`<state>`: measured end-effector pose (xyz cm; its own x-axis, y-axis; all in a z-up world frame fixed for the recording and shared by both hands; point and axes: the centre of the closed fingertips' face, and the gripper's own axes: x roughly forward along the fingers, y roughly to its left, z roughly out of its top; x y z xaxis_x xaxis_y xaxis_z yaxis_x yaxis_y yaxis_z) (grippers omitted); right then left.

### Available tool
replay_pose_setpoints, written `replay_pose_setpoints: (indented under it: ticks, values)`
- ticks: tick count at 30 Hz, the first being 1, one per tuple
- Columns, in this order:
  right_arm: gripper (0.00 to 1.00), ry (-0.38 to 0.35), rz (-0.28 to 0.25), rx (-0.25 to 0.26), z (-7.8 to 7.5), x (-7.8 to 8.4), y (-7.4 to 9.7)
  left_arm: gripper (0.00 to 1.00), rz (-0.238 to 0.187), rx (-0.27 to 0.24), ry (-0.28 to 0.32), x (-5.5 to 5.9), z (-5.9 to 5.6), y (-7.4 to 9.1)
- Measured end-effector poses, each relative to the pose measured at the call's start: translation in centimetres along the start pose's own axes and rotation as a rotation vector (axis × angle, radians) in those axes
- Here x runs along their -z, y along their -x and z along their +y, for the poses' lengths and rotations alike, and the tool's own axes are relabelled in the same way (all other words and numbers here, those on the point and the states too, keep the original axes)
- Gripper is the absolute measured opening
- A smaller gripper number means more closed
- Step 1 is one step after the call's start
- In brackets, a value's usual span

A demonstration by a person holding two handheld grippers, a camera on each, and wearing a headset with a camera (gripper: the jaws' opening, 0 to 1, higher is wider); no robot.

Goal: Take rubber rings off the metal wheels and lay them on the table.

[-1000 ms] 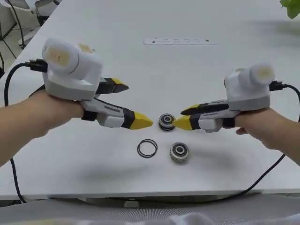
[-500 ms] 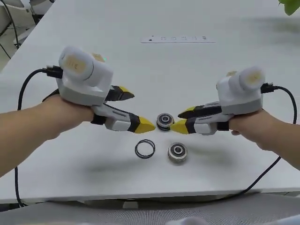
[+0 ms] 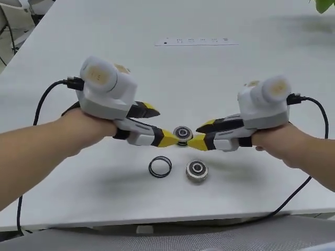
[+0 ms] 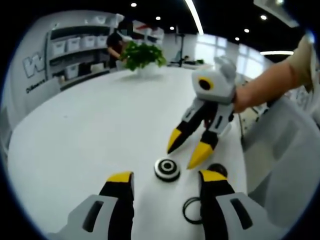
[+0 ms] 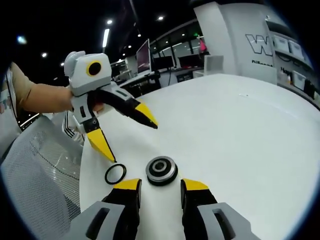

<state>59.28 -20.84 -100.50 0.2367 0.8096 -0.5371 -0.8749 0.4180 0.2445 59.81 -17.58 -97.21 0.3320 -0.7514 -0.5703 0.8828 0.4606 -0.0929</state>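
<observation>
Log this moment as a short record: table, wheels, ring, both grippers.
table: white workbench top
far wheel: lying flat, dark rim
near wheel: lying flat, metal rim showing
rubber ring: loose on the surface, to the person's left of the near wheel, apart from it
left gripper: open, lower tip at the far wheel's left side; contact unclear
right gripper: open, lower tip at the far wheel's right side; contact unclear

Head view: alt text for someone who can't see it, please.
The open left tongs and right tongs point from either side at a metal wheel on a white table. Nearer the person lie a loose black rubber ring and a second wheel.
</observation>
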Motion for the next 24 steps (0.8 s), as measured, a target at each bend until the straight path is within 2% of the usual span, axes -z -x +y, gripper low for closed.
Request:
replay_pose_setpoints:
  ticks: [6, 17, 24]
  values:
    - [0.29, -0.003, -0.002, 0.001, 0.0, 0.2, 0.0, 0.47, 0.015, 0.017, 0.003, 0.4, -0.3, -0.9]
    - [0.29, -0.008, 0.001, 0.000, 0.0, 0.5, 0.0, 0.37, 0.023, 0.035, -0.005, 0.4, -0.9, -2.1]
    - [0.29, -0.014, -0.004, 0.001, 0.0, 0.5, 0.0, 0.27, 0.016, 0.021, -0.021, 0.2, -0.7, -2.5]
